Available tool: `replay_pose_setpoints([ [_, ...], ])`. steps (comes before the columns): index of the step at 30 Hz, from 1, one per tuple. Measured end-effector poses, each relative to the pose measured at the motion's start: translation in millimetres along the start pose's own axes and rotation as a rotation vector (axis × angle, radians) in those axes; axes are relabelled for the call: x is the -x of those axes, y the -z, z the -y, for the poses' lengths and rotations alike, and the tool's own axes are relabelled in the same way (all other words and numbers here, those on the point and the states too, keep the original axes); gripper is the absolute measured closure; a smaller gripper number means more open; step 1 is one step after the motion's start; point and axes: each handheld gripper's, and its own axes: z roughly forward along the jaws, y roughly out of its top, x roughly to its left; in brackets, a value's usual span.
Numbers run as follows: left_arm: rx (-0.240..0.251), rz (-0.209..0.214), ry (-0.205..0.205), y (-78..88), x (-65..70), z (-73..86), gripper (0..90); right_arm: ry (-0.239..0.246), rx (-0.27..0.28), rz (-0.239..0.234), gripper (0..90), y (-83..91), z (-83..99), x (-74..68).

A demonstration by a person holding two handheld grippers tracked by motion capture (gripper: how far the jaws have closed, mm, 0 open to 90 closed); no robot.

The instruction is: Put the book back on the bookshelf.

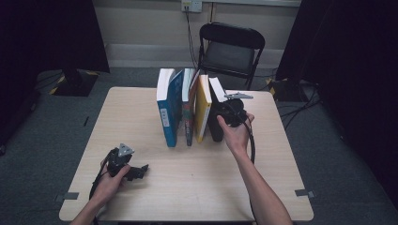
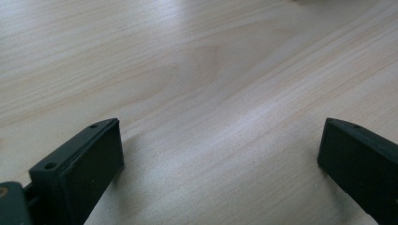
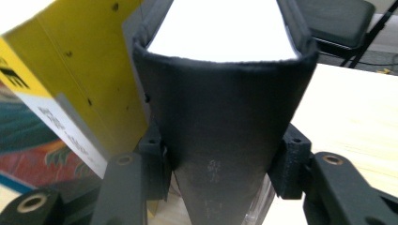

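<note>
While upright, black book [image 3: 220, 122] within right gripper [image 3: 220, 173]

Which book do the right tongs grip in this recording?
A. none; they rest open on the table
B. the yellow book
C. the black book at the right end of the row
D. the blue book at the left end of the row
C: in the right gripper view the right tongs have a jaw pressed on each side of the black book's spine, with the yellow book beside it outside the jaws.
</note>
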Motion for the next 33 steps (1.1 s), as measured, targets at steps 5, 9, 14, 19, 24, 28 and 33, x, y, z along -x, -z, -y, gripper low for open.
replay_pose_setpoints([
  [5,-0.001,0.000,-0.001,0.0,-0.1,0.0,0.1,-0.087,0.017,0.033,51.9,-0.4,-2.1,-0.5],
  [9,0.001,0.002,0.000,-0.1,0.0,0.0,0.1,-0.085,0.036,0.024,51.1,-1.1,0.5,-2.2],
  [14,0.001,0.001,0.001,-0.1,0.1,0.0,0.1,-0.044,0.055,-0.013,47.2,-2.3,9.3,-9.8],
  [19,0.001,0.001,0.001,-0.1,0.1,0.0,0.1,-0.029,0.045,-0.070,41.9,-5.1,7.6,-12.5],
  [24,-0.001,0.000,-0.001,0.0,-0.1,0.0,0.1,0.022,0.031,-0.080,40.2,-8.4,6.8,-13.2],
  [28,0.000,0.000,-0.001,0.0,0.0,0.0,0.1,0.040,0.032,-0.085,40.1,-8.6,6.7,-11.6],
  [33,-0.001,0.001,-0.002,0.0,-0.2,0.0,0.1,0.064,0.038,-0.085,41.5,-9.1,6.9,-11.8],
])
